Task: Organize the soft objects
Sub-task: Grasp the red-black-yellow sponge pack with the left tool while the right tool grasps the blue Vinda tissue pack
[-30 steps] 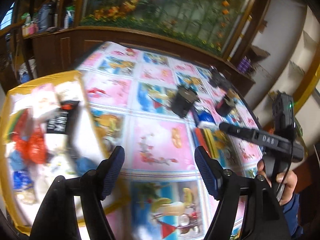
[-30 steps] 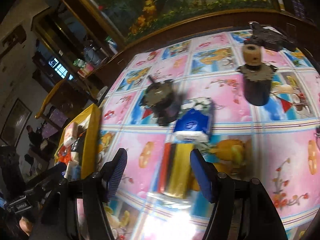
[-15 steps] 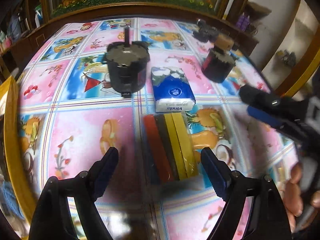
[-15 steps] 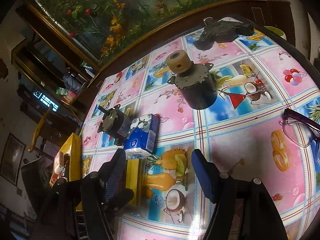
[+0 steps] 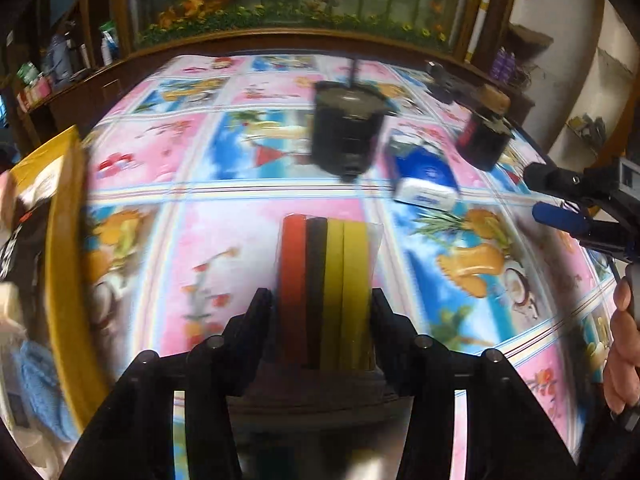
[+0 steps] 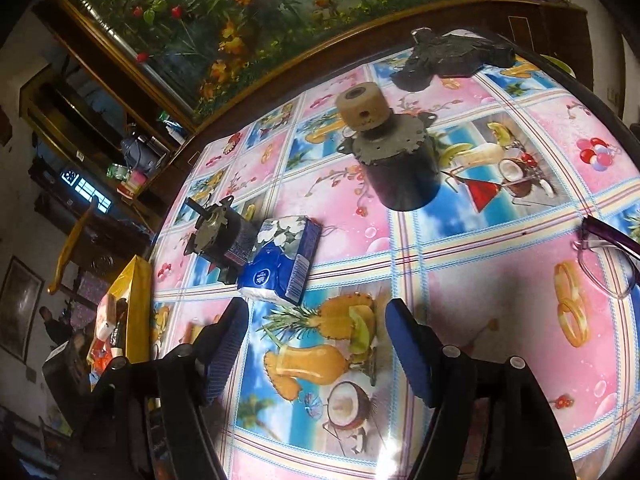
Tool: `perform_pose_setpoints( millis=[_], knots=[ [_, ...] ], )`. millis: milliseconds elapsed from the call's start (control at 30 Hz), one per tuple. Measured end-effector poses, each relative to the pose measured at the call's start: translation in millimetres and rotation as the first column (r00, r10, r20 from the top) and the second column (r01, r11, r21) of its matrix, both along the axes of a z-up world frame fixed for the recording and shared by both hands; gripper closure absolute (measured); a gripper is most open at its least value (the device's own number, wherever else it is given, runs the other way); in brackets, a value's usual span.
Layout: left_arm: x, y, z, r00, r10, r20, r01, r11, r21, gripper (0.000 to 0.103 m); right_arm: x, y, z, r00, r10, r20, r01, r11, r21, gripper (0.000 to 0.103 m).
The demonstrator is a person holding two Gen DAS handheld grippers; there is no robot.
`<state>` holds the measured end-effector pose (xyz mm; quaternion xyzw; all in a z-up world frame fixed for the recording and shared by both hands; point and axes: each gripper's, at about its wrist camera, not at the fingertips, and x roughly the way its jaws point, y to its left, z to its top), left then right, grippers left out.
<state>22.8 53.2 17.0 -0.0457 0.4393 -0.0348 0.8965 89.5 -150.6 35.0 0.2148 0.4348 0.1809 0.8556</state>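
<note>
Sponge pack [image 5: 326,280] (earlier loose) now sits between closing left hand-held gripper [image 5: 322,312] fingers.

The bench [image 6: 500,264] carries one pack of four coloured cloths [image 5: 326,280] at 6 o'clock in the left wrist view, and one blue tissue pack [image 6: 280,264]. Two dark motors stand there, one [image 6: 218,236] at 9 o'clock and one [image 6: 396,164] at 12 in the right view. One pair of glasses [image 6: 608,256] lies at 3 o'clock, one yellow box [image 5: 66,264] at 9.
</note>
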Motion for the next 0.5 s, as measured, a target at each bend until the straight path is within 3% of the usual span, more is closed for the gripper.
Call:
perform_pose_setpoints(
  millis=[200,500],
  knots=[
    [1.2,22.8,-1.1,0.998,0.045,0.039,-0.043,0.998,-0.034,0.055,12.9,31.4,-4.0,0.999,0.006,-0.033,-0.008,0.999,-0.042,0.025],
    [-4.9,30.2,-1.5,0.998,0.049,0.043,-0.046,0.997,-0.067,0.055,57.9,99.8,-0.7,0.997,0.003,-0.082,-0.025,0.961,-0.274,0.026]
  ],
)
